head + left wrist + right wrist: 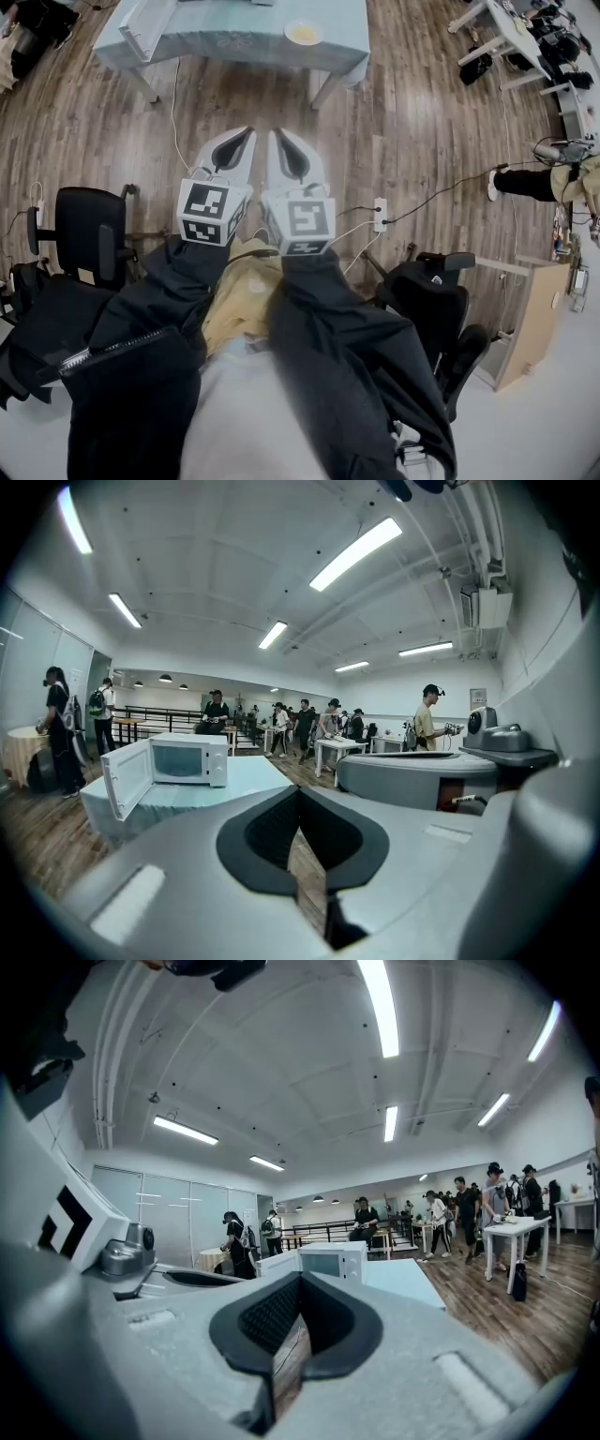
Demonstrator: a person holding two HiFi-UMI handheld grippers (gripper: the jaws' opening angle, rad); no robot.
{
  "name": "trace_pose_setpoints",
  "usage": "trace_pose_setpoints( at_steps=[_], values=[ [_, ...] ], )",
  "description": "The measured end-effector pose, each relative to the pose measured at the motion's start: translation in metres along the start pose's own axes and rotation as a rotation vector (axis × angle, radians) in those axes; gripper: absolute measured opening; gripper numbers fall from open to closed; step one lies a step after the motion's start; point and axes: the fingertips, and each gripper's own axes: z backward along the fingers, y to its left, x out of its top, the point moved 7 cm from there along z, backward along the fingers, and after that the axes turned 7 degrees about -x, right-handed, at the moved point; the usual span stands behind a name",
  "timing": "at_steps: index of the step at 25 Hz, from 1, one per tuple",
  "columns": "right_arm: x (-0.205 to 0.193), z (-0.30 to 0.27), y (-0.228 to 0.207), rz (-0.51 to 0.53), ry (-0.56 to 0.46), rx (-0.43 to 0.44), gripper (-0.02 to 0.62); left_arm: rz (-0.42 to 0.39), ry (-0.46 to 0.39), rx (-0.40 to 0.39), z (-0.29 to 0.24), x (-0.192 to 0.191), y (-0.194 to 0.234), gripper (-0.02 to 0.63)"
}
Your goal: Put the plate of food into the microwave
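Barely begun. Stands well back from the table (234, 47), holding left gripper (242, 141) and right gripper (286, 145) side by side, both closed on nothing. Has yet to reach the plate of food (303, 34) resting there, outside the open-doored microwave (187, 759). Needs approach, grasp, loading.

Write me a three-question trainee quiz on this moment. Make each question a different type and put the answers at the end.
1. True or false: the door of the microwave stands open.
2. Multiple choice: the plate of food is A) on a chair, B) on the table, C) inside the microwave.
3. Fill in: the jaws of the left gripper and the right gripper are both ____, with nothing between them.

Key: 1 true; 2 B; 3 shut.
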Motion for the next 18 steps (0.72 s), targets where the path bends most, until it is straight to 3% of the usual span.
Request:
trace_pose_setpoints(
  at_steps=[11,18],
  values=[
    [-0.015,-0.013,-0.001,-0.029,0.041,0.036,-0.003,0.029,0.039,0.019,-0.007,-0.015,0.004,-0.003],
    [-0.017,-0.055,-0.024,-0.015,0.043,0.008,-0.003,0.047,0.038,-0.011,-0.056,-0.013,0.035,-0.003]
  ],
)
